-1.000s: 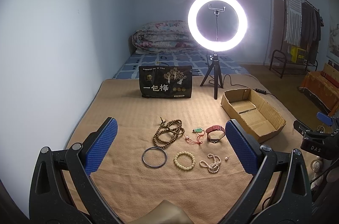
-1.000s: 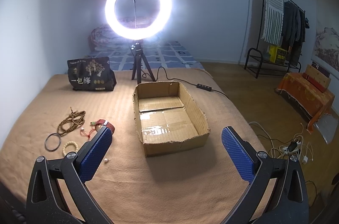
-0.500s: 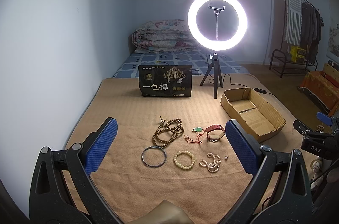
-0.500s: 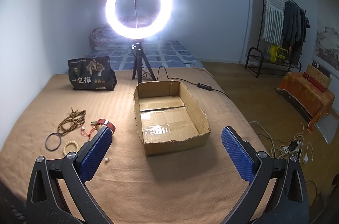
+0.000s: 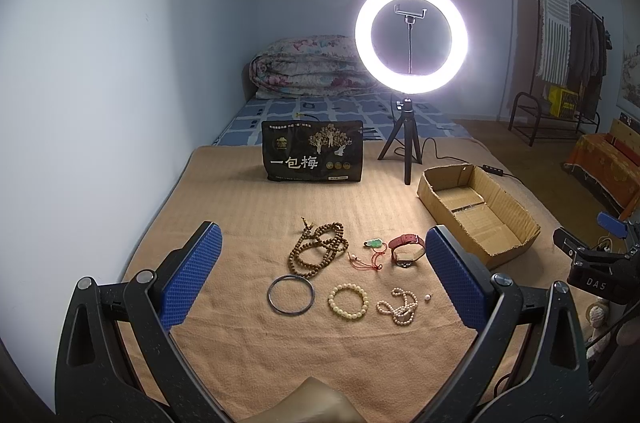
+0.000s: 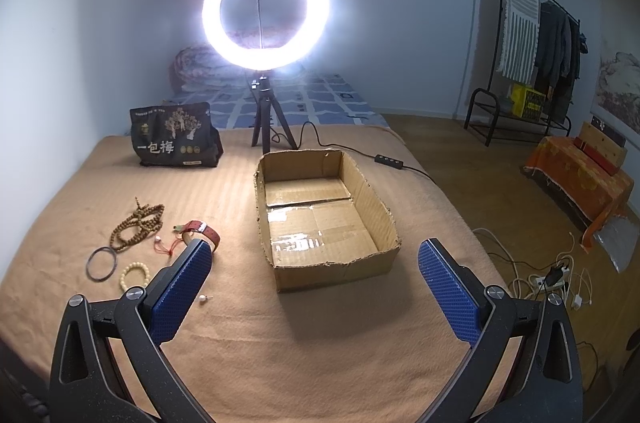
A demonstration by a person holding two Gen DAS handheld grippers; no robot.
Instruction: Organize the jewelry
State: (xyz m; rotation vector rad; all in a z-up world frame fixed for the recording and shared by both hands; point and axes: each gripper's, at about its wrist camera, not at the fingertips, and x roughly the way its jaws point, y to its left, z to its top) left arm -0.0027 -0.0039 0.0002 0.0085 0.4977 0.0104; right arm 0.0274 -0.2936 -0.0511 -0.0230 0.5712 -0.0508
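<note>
We find the left gripper [image 5: 320,271] and right gripper [image 6: 316,287] both spread wide and holding nothing. The jewelry lies on the tan blanket [image 5: 320,355]: brown wooden bead necklace [image 5: 318,249], dark metal bangle [image 5: 291,293], cream bead bracelet [image 5: 348,302]. The open cardboard box [image 6: 390,221] sits to their right, its long axis running away from us.
</note>
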